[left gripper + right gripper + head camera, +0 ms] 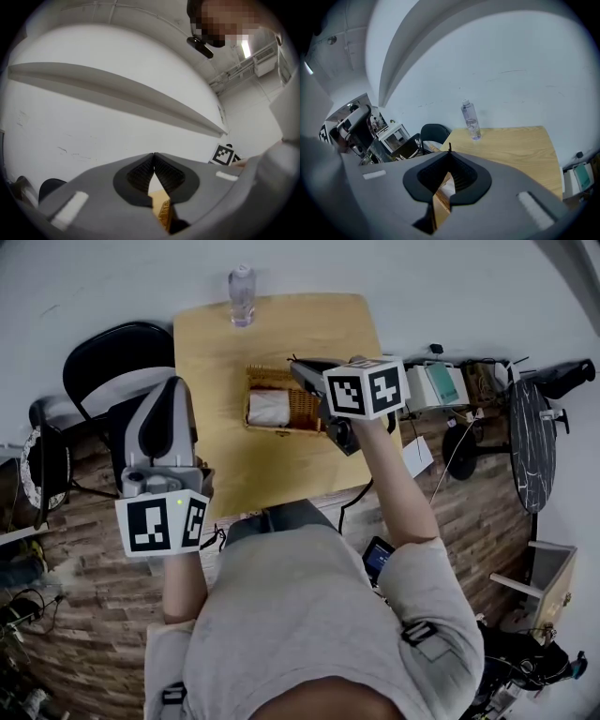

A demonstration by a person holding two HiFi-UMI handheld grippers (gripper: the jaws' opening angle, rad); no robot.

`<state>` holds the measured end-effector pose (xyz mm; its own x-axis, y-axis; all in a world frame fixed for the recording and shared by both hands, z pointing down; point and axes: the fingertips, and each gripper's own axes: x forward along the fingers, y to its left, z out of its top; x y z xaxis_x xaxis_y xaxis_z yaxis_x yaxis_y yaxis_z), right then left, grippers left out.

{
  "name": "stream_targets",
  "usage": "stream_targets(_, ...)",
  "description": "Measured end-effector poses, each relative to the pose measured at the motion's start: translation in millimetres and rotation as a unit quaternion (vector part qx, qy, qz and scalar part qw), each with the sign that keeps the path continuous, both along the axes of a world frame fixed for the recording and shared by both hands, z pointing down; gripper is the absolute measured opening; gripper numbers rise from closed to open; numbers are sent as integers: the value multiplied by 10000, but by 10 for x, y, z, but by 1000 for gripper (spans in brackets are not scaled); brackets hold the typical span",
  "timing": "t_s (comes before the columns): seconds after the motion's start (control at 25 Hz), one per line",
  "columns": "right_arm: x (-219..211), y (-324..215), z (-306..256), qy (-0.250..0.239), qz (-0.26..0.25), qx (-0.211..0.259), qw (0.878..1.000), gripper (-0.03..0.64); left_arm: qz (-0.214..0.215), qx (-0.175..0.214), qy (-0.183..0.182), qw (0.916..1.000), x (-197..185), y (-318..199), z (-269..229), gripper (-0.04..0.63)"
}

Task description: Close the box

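Note:
A woven wicker box [302, 407] stands open on the wooden table [281, 324], with something white [269, 409] lying inside. My right gripper [298, 365] hovers over the box's right far corner, jaws shut with nothing seen between them; in the right gripper view [449, 153] the box's white content [449, 185] shows through the gap below the tips. My left gripper [176, 383] is held left of the table, off the box, pointing away. Its jaws [153, 154] are shut and empty, and a strip of wicker [164, 212] shows beneath them.
A clear water bottle [242, 296] stands at the table's far edge, also in the right gripper view [470, 120]. A black chair [112, 357] is to the left. Equipment and cables [441, 385] crowd the right side, beside a round dark table [532, 442].

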<state>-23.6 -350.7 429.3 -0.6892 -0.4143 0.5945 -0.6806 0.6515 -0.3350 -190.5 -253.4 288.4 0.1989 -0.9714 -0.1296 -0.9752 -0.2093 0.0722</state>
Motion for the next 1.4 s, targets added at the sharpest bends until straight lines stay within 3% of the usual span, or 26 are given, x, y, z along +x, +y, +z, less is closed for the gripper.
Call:
stream_targets(0.88, 32, 646, 404, -33, 269, -100, 9996, 14, 199, -58, -17, 9998, 55, 375, 75, 58)
stream_targets(1.4, 69, 825, 758, 183, 384, -214, 9989, 14, 228, -94, -23, 9997, 53, 462, 108, 58)
